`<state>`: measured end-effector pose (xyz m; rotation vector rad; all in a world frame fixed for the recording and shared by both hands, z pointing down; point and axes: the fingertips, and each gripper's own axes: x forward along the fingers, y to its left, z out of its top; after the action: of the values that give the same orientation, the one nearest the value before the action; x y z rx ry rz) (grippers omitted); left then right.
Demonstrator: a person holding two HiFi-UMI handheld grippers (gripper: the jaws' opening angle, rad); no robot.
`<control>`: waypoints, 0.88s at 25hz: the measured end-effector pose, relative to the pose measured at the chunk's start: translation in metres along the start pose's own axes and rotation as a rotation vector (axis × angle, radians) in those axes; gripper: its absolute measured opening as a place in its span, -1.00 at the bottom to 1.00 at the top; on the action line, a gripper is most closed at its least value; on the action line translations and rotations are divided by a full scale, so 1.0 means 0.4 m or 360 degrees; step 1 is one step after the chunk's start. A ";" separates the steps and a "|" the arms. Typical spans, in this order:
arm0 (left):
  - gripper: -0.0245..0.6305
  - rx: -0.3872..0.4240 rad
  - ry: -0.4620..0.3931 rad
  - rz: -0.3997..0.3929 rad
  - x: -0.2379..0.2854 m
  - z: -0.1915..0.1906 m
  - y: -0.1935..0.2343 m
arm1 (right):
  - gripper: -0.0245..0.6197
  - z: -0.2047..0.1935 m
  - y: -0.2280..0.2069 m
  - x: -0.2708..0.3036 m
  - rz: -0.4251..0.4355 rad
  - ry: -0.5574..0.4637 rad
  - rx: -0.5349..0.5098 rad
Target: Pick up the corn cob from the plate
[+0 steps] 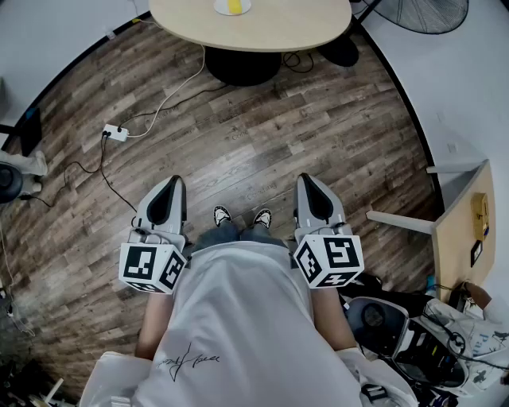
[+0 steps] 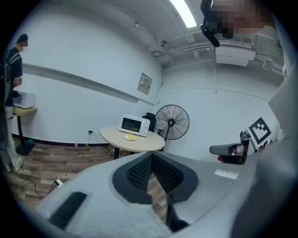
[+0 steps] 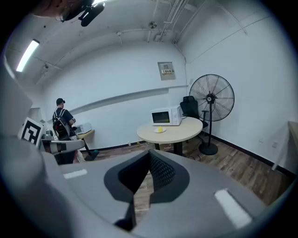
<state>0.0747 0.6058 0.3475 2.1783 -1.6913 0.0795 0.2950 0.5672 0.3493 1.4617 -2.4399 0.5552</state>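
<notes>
A person in a white T-shirt [image 1: 231, 318] stands on a brown wood-plank floor [image 1: 262, 143] with a two-jaw gripper in each hand, both tilted a little downward and aimed at a round beige tabletop [image 1: 278, 28] well ahead. At far left a white power strip [image 1: 116, 133] lies on the floor with thin cables running from it; beside the person's left hip the left gripper [image 1: 176, 181] is clenched, its dark ribbed pads [image 2: 139, 173] meeting at the tips, with only floor showing through the gap behind them and nothing held. Between the two grippers the toes of a pair of black-and-white shoes [image 1: 241, 216] show. Straight ahead, the yellow corn cob [image 1: 232, 6] lies on a white round plate [image 1: 246, 7] near the edge of the tabletop, well apart from both grippers and touched by neither; a white microwave oven [image 2: 135, 125] stands just behind the plate. To the right the right gripper [image 1: 305, 178] is likewise clenched and empty, its jaw tips pressed together. A black pedestal fan [image 3: 211, 98] stands on the floor beside the tabletop at far right. A second person in dark clothes [image 3: 62, 123] stands by the far white wall.
</notes>
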 end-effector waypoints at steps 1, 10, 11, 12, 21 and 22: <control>-0.96 -0.0005 -0.0012 -0.0012 -0.001 0.003 0.001 | -0.92 0.001 0.003 0.000 -0.0010 -0.0007 0.0007; -0.96 -0.0068 -0.0187 -0.0137 -0.034 0.048 0.021 | -0.90 0.026 0.088 -0.005 0.0198 -0.0139 0.0185; -0.96 -0.0069 -0.0200 -0.0142 -0.038 0.051 0.027 | -0.90 0.025 0.106 -0.005 0.0235 -0.0133 0.0153; -0.96 -0.0065 -0.0210 -0.0142 -0.041 0.053 0.034 | -0.90 0.022 0.120 -0.003 0.0254 -0.0122 0.0125; -0.94 -0.0028 -0.0117 -0.0098 -0.048 0.024 0.085 | -0.90 0.015 0.160 0.028 0.0231 -0.0176 0.0050; -0.93 0.0002 -0.0111 -0.0106 -0.044 0.022 0.087 | -0.90 0.013 0.158 0.038 0.0223 -0.0160 0.0073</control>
<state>0.0354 0.6122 0.3435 2.2604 -1.6543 -0.0133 0.2322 0.5800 0.3383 1.3740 -2.6401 0.5827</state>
